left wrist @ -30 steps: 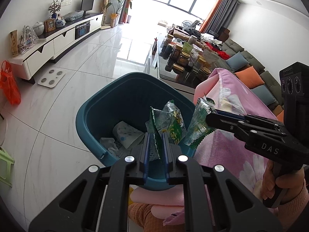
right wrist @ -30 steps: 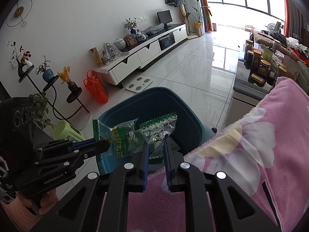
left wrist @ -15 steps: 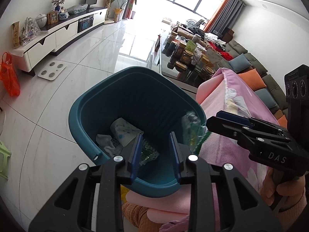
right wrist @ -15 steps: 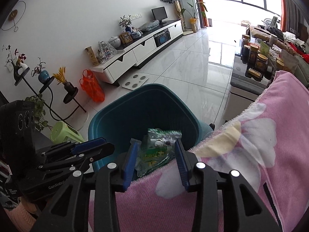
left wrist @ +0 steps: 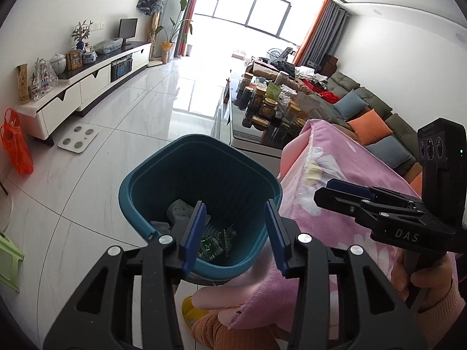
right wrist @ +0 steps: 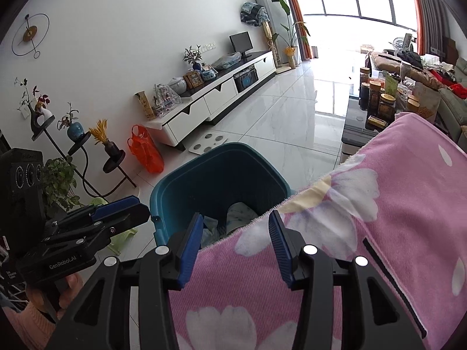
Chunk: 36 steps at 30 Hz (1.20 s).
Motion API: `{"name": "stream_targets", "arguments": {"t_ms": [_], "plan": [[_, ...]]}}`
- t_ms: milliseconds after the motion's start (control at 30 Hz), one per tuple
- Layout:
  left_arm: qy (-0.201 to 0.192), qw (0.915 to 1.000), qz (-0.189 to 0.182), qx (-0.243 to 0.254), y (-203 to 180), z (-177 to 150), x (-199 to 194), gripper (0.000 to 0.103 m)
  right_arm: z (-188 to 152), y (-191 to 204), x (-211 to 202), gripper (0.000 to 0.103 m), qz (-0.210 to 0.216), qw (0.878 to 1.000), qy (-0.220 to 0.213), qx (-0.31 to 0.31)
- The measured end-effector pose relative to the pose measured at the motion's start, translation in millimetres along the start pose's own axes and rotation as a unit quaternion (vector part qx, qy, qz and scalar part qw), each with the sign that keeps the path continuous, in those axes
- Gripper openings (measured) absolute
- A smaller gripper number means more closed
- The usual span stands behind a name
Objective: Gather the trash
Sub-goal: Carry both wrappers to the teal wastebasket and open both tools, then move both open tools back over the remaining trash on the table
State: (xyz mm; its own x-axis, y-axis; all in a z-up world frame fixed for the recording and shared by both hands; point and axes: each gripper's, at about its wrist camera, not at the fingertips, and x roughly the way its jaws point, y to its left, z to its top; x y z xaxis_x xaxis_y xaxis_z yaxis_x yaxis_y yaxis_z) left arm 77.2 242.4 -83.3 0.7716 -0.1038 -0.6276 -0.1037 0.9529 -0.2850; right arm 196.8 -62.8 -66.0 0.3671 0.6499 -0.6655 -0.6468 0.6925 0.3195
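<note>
over the teal bin (left wrist: 163,175) we hover the left gripper (left wrist: 235,233) and right gripper (right wrist: 235,243), so drops land inside. a second ago each pinched a green wrapper; both jaws have just been opening, now spread and empty, and the wrappers (left wrist: 216,240) lie in the bin.
</note>
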Motion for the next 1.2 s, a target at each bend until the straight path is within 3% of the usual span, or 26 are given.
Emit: {"name": "stream_targets", "arguments": {"t_ms": [167,333,733,900,1200], "plan": [[-0.028,0.9978,-0.039,0.047,-36,-6,-27,0.049,-21,-12,-59,0.049,-0.019,0.998,-0.052,0.006],[-0.019,0.9891,-0.102,0.105,-91,-19,-30,0.051,-44,-33,-118,0.049,-0.06,0.993,-0.096,0.03],[0.037,0.9465,-0.224,0.229,-241,-54,3,0.053,-111,-93,-223,0.049,-0.182,0.965,-0.16,0.103],[0.054,0.9312,-0.248,0.262,-293,-66,20,0.053,-136,-122,-250,0.049,-0.213,0.95,-0.174,0.145],[0.075,0.9196,-0.256,0.289,-345,-74,37,0.053,-161,-171,-262,0.049,-0.231,0.936,-0.178,0.199]]}}
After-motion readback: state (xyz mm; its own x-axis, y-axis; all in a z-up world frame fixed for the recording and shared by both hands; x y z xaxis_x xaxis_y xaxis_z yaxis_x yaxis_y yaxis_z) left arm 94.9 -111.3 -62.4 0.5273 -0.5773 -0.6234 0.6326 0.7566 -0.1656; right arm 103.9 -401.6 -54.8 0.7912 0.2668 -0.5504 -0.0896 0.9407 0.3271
